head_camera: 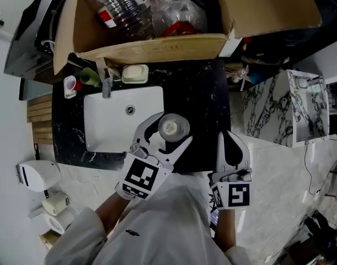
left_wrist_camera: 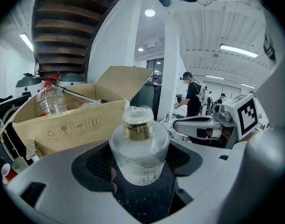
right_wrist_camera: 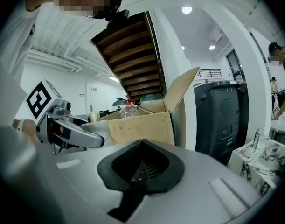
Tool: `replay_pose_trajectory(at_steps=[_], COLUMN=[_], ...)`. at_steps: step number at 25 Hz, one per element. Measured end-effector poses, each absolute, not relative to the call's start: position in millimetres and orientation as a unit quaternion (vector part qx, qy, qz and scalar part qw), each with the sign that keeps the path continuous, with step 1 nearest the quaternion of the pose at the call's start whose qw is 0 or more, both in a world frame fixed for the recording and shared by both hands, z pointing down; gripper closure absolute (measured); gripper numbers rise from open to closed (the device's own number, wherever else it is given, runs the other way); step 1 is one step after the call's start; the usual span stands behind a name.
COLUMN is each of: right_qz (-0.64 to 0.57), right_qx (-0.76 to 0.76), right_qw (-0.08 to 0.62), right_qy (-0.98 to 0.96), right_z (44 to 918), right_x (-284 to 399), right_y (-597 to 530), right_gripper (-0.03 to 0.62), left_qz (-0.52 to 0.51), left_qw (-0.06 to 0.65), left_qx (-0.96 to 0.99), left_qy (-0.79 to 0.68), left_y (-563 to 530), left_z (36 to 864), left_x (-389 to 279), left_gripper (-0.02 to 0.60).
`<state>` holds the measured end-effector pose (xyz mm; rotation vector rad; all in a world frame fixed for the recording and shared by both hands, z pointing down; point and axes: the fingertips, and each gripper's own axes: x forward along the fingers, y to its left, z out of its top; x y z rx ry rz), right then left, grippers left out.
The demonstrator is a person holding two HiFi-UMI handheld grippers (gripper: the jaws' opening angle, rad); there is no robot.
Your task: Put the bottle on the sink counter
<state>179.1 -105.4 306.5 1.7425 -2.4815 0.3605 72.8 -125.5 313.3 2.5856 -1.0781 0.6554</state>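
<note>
Left gripper (head_camera: 173,127) clamps a clear glass bottle (left_wrist_camera: 139,148) with a gold collar at the black counter's (head_camera: 204,101) front edge, just right of the sink basin (head_camera: 105,120). Label print is illegible. Right gripper (right_wrist_camera: 140,171) has its jaws together and holds nothing.

Cardboard box (left_wrist_camera: 72,125) side: printed handling symbols (recycle, glass, umbrella, up-arrows), no words legible. Bottle (left_wrist_camera: 139,148) label: small print, too blurred to read.
</note>
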Motion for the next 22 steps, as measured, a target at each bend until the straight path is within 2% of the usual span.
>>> replay_pose_trajectory(at_steps=[22], right_qz=[0.139], right_qx=[0.526], right_qw=[0.059], right_qy=[-0.837], right_z=[378.4], right_x=[205.7], right_y=[-203.3], right_gripper=[0.583], left_qz=[0.241], left_qw=[0.151], left_qx=[0.873], left_qy=[-0.397], left_y=[-212.7], left_z=[390.8], left_x=[123.4], left_gripper=[0.247])
